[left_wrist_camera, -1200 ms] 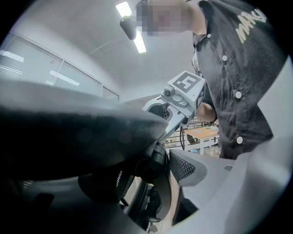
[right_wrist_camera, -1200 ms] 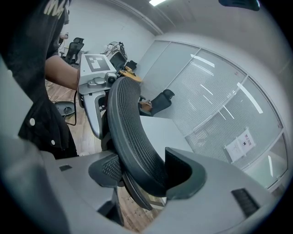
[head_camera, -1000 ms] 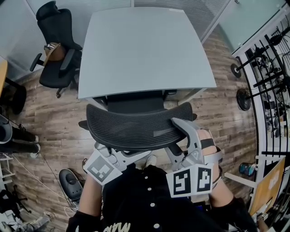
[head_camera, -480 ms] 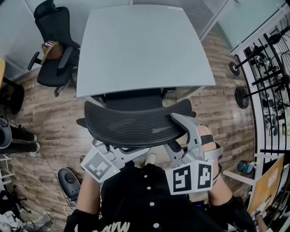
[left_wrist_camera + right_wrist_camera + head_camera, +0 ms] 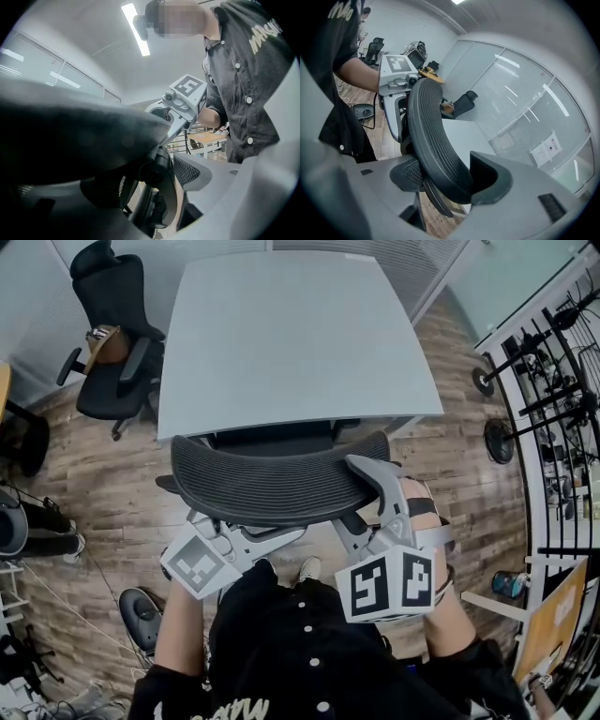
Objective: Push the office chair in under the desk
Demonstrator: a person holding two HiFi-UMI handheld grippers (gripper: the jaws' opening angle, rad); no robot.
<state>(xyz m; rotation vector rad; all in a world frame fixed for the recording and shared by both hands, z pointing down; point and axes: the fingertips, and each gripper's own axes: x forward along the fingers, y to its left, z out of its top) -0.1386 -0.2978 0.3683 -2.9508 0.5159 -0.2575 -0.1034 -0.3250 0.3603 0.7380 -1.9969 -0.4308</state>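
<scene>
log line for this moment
office chair: seat partly under desk | left gripper: shut on backrest | right gripper: shut on backrest

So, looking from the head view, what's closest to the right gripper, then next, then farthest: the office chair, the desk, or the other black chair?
1. office chair, between the right gripper's jaws.
2. desk, just ahead.
3. other black chair, far upper left.

The office chair (image 5: 272, 486) is seen from above, its seat tucked beneath the near edge of the grey desk (image 5: 291, 334). The right end of its mesh back is clasped between the jaws of the right gripper (image 5: 367, 491). The left gripper (image 5: 267, 540) is laid under the back's left part, its tips hidden. A second chair (image 5: 112, 343) is parked by the desk's far left corner on the wooden floor (image 5: 112, 484).
</scene>
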